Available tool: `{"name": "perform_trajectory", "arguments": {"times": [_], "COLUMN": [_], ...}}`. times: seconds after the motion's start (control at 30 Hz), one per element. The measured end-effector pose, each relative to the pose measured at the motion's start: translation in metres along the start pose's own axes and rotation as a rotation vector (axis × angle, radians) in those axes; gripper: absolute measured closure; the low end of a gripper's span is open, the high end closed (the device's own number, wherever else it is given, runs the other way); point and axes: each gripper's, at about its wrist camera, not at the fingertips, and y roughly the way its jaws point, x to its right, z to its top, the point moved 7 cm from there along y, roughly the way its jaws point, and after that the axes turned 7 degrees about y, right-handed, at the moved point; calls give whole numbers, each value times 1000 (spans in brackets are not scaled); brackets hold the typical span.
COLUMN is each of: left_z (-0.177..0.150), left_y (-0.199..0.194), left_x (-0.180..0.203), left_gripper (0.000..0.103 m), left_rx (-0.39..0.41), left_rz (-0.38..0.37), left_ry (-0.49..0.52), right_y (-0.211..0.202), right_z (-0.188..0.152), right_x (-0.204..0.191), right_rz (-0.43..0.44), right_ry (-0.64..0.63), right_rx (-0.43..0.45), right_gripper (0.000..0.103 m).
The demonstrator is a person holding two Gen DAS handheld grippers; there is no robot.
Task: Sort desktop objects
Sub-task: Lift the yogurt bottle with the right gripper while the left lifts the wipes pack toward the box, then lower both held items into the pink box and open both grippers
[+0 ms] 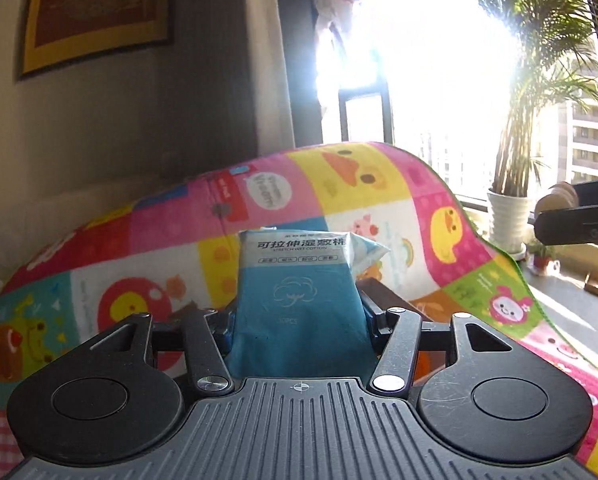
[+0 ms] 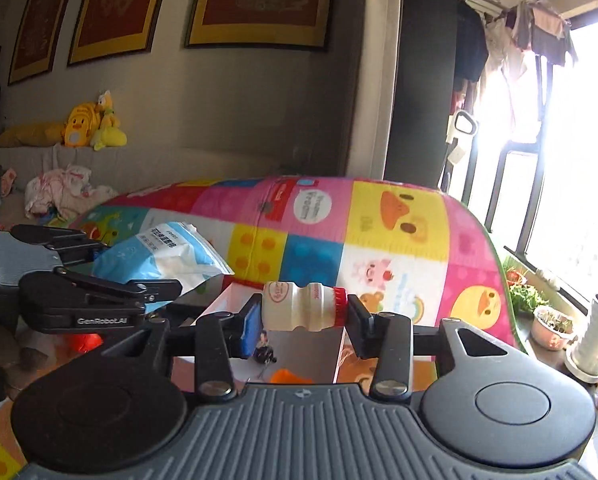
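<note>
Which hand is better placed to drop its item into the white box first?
Probably the right gripper: its small bottle hangs directly over the white box. The left gripper holds the blue pack off to the side.

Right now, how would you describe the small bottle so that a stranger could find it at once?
Find the colourful cartoon play mat rolled up under the framed pictures. In front of it, the right gripper holds a small bottle sideways, above a white box. Unlike the blue cotton-pad packet nearby, it is cream plastic with a red cap.
</note>
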Motion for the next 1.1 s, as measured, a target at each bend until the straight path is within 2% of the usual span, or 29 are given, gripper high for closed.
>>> {"name": "perform_trajectory", "arguments": {"times": [0.17, 0.23, 0.33, 0.4, 0.5, 0.67, 0.7, 0.73, 0.8, 0.87, 0.97, 1.03, 1.1], "left_z": [-16, -32, -56, -70, -94, -119, -123, -127, -135, -146, -159, -163, -165], "left_y": [61, 74, 56, 37, 15, -10, -14, -19, -28, -34, -38, -38, -40], "left_x": [16, 21, 18, 14, 7, -8, -12, -17, -28, -39, -55, -61, -64], "left_gripper": [40, 25, 5, 4, 3, 3, 3, 2, 1, 1, 1, 1, 1], "left_rx": [-39, -80, -78, -74, -115, -146, -144, -141, -140, -147, -146, -139, -124], "left_rz": [-35, -77, -100, -91, -77, -47, -32, -15, 12, 35, 54, 59, 65], "left_ry": [6, 2, -6, -8, -44, -114, -126, -145, -197, -260, -351, -396, -419], "right_y": [33, 48, 67, 78, 103, 168, 183, 198, 220, 226, 220, 221, 229], "right_z": [-4, -14, -27, -34, -38, -27, -25, -24, -24, -25, -31, -45, -66], "right_x": [17, 24, 37, 45, 50, 34, 32, 31, 34, 30, 9, -8, -20], "right_rz": [-34, -52, -80, -90, -76, -43, -49, -70, -131, -135, -76, -36, -52], "right_ry": [25, 31, 51, 69, 116, 158, 152, 152, 169, 174, 158, 149, 124], "right_rx": [-44, -85, -134, -159, -203, -235, -235, -250, -271, -274, -285, -353, -437], "right_gripper": [60, 60, 60, 60, 60, 60, 60, 53, 51, 51, 51, 55, 63]}}
